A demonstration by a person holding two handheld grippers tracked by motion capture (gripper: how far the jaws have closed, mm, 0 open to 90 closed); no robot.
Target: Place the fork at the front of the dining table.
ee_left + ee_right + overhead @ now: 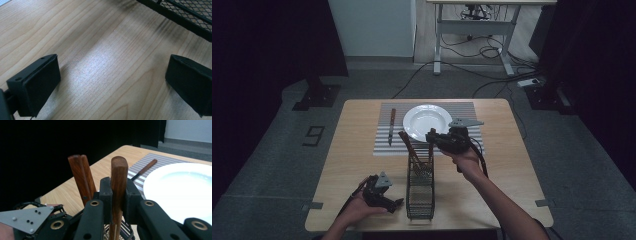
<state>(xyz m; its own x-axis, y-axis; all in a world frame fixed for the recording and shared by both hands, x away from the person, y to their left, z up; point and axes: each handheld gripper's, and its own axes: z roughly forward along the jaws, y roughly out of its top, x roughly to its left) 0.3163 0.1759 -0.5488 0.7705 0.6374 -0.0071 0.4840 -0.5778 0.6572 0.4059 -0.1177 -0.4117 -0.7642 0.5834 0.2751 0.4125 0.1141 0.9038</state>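
Right tool (117, 197) clamped on a wooden handle (118, 173) standing upright in the far end of the wire basket (420, 190); second wooden handle (81, 176) leans just beside it. Plate (427, 121) just beyond the basket, knife (391, 125) left of plate. Left tool (112, 82) wide, nothing between the jaws, low over the worktop (100, 50) beside the basket's near end.
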